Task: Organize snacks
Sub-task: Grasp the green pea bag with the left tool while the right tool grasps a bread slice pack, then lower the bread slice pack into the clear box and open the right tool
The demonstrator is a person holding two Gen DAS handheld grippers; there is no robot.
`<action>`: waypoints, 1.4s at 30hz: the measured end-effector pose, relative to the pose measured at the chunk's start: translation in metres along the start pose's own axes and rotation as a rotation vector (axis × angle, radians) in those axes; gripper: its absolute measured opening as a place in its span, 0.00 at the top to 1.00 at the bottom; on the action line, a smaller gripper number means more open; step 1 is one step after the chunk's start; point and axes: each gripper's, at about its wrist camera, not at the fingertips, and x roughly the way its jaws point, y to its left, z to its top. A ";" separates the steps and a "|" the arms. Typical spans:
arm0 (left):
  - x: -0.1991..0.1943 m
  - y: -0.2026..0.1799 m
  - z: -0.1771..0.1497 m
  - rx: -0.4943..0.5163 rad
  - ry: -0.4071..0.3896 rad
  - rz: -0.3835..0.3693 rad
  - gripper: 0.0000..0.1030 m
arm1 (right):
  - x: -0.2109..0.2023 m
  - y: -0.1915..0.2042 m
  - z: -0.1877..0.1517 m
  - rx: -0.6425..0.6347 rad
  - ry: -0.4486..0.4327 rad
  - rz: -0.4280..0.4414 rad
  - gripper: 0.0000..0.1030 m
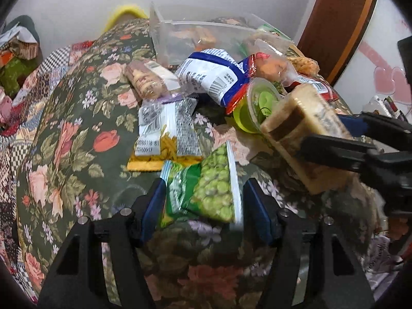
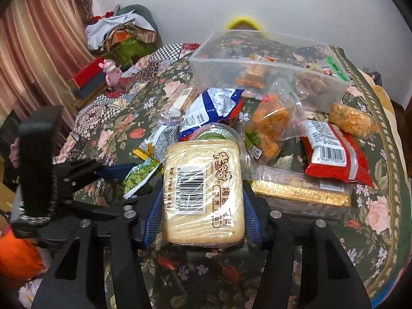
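Note:
My right gripper (image 2: 203,211) is shut on a clear-wrapped pack of pale toast slices (image 2: 203,180), its blue pads pressing both long sides. In the left wrist view that pack (image 1: 301,131) hangs tilted at the right in the right gripper (image 1: 324,134), beside a green jelly cup (image 1: 257,105). My left gripper (image 1: 206,206) is open around a green pea packet (image 1: 211,188) on the floral cloth; a gap shows at the right pad. A clear plastic box (image 2: 206,59) holding some snacks stands at the back.
Loose snacks crowd the middle: a blue-white packet (image 2: 213,108), a red packet (image 2: 332,152), a gold-tray biscuit pack (image 2: 301,193), a bag of fried pieces (image 2: 270,126), a yellow sticks packet (image 1: 164,139). Floral cloth (image 1: 77,128) lies bare at the left.

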 end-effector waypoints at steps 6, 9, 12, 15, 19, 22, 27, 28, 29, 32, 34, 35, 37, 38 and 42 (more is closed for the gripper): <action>-0.001 0.005 0.002 -0.032 -0.022 0.018 0.54 | -0.007 -0.002 -0.001 -0.001 -0.023 0.013 0.50; -0.009 0.006 0.000 -0.041 -0.037 0.011 0.57 | -0.012 -0.003 0.001 -0.002 -0.040 0.022 0.50; -0.021 0.002 0.003 -0.026 -0.064 0.032 0.58 | -0.019 -0.004 0.003 -0.004 -0.059 0.021 0.50; -0.031 0.001 0.009 -0.033 -0.087 0.039 0.58 | -0.027 -0.007 0.007 -0.003 -0.085 0.021 0.50; -0.047 -0.001 0.022 -0.047 -0.131 0.042 0.58 | -0.040 -0.012 0.015 -0.012 -0.134 0.007 0.50; -0.059 -0.005 0.039 -0.045 -0.173 0.040 0.58 | -0.047 -0.018 0.024 -0.010 -0.167 0.003 0.50; -0.075 -0.014 0.070 -0.025 -0.253 0.033 0.58 | -0.056 -0.034 0.042 -0.008 -0.218 -0.014 0.50; -0.077 -0.016 0.078 -0.023 -0.268 0.031 0.58 | -0.058 -0.036 0.045 -0.006 -0.227 -0.014 0.50; -0.079 -0.018 0.081 -0.022 -0.276 0.029 0.58 | -0.059 -0.039 0.049 -0.006 -0.238 -0.018 0.50; -0.079 -0.022 0.100 -0.030 -0.298 0.017 0.58 | -0.063 -0.046 0.059 -0.010 -0.266 -0.030 0.50; -0.077 -0.025 0.113 -0.036 -0.309 0.008 0.58 | -0.065 -0.052 0.068 -0.013 -0.283 -0.035 0.50; -0.075 -0.026 0.120 -0.035 -0.316 0.005 0.58 | -0.066 -0.053 0.071 -0.011 -0.294 -0.042 0.50; -0.072 -0.028 0.131 -0.031 -0.325 0.008 0.58 | -0.065 -0.058 0.081 -0.008 -0.310 -0.048 0.50; -0.070 -0.029 0.137 -0.028 -0.332 0.013 0.58 | -0.066 -0.060 0.083 -0.008 -0.315 -0.049 0.50; -0.060 -0.026 0.158 -0.034 -0.344 0.026 0.58 | -0.061 -0.070 0.101 -0.005 -0.341 -0.059 0.50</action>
